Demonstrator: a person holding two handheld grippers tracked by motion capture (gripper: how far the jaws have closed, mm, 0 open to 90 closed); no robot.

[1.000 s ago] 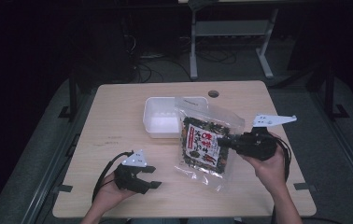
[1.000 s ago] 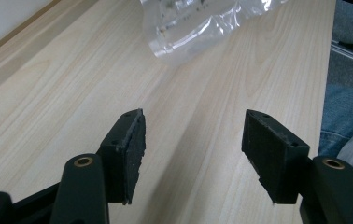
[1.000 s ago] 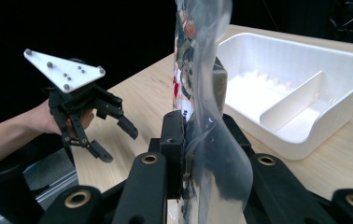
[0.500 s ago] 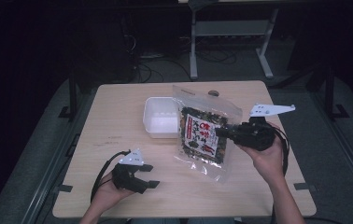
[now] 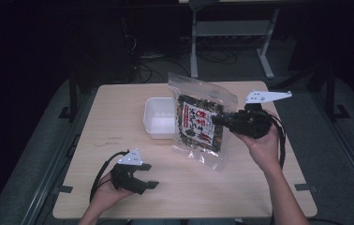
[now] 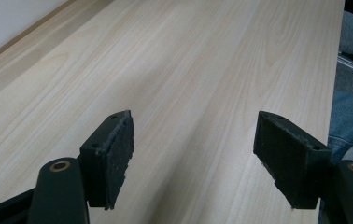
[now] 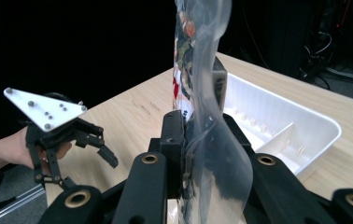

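Note:
A clear plastic snack bag [image 5: 198, 123] with a dark printed label hangs lifted off the table, its lower corner still close to the wood. My right gripper [image 5: 218, 120] is shut on the bag's right edge; in the right gripper view the jaws pinch the bag [image 7: 201, 112] edge-on. A white divided tray [image 5: 158, 118] sits just behind and left of the bag, and its compartments [image 7: 277, 126] look empty. My left gripper [image 5: 150, 176] rests low over the table near the front left, open with nothing between its pads [image 6: 114, 154].
The light wooden table [image 5: 119, 108] has bare wood across its left half and front. A metal stand and cables lie on the dark floor beyond the far edge. The table's right edge [image 6: 335, 70] runs close to my left gripper.
My right gripper has raised the bag from lying flat to nearly upright and carried it a little toward the tray. The left gripper has barely moved.

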